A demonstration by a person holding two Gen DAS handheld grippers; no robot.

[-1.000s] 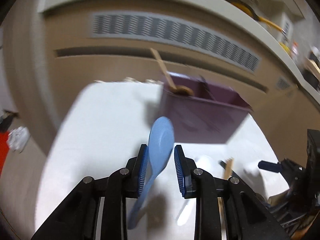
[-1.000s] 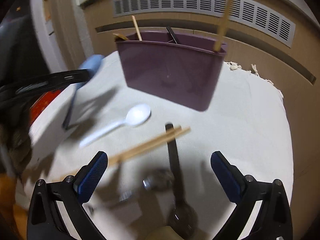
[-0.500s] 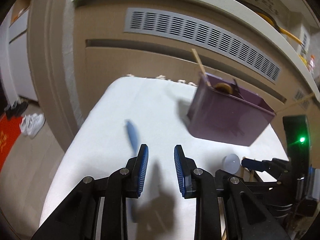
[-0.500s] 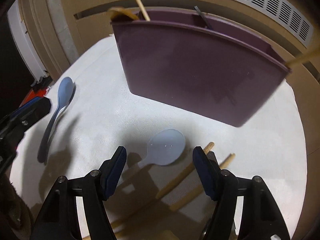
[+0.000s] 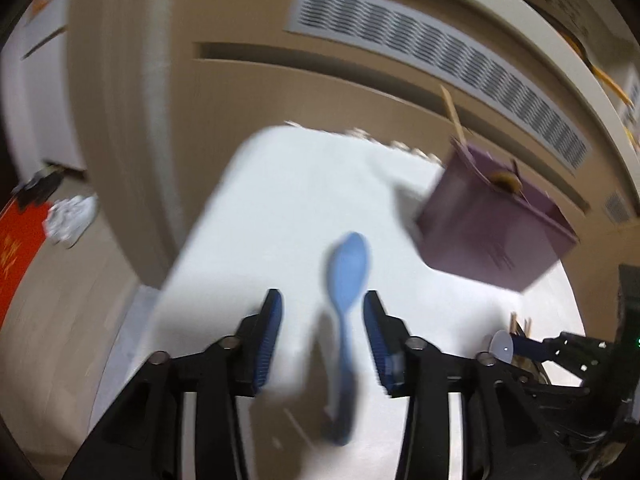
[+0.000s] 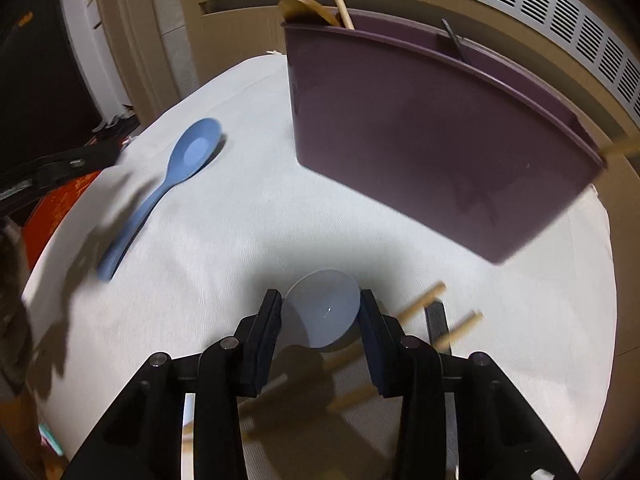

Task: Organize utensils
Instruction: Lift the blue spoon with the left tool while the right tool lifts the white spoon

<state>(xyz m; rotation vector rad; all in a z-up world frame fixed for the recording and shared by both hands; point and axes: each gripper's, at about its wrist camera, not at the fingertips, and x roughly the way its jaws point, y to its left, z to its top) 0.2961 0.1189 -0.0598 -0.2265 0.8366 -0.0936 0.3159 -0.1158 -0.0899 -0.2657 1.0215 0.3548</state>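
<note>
A purple utensil holder [image 6: 436, 140] stands at the back of the white table and holds a wooden spoon [image 6: 308, 10], a chopstick and a dark utensil; it also shows in the left wrist view [image 5: 492, 232]. A blue spoon [image 6: 168, 184] lies flat on the cloth at the left. In the left wrist view the blue spoon [image 5: 344, 292] lies between the open fingers of my left gripper [image 5: 322, 312], not gripped. My right gripper [image 6: 320, 312] is shut on the bowl of a white plastic spoon [image 6: 320, 308].
Wooden chopsticks [image 6: 420, 304] and a black utensil handle [image 6: 438, 320] lie on the white cloth [image 6: 240, 240] under my right gripper. A vented beige cabinet [image 5: 400, 80] stands behind the table. Shoes and a red mat [image 5: 16, 248] are on the floor at the left.
My left gripper let go of the blue spoon, which now lies on the cloth, and opened wider over it. My right gripper moved forward and closed around the white spoon's bowl.
</note>
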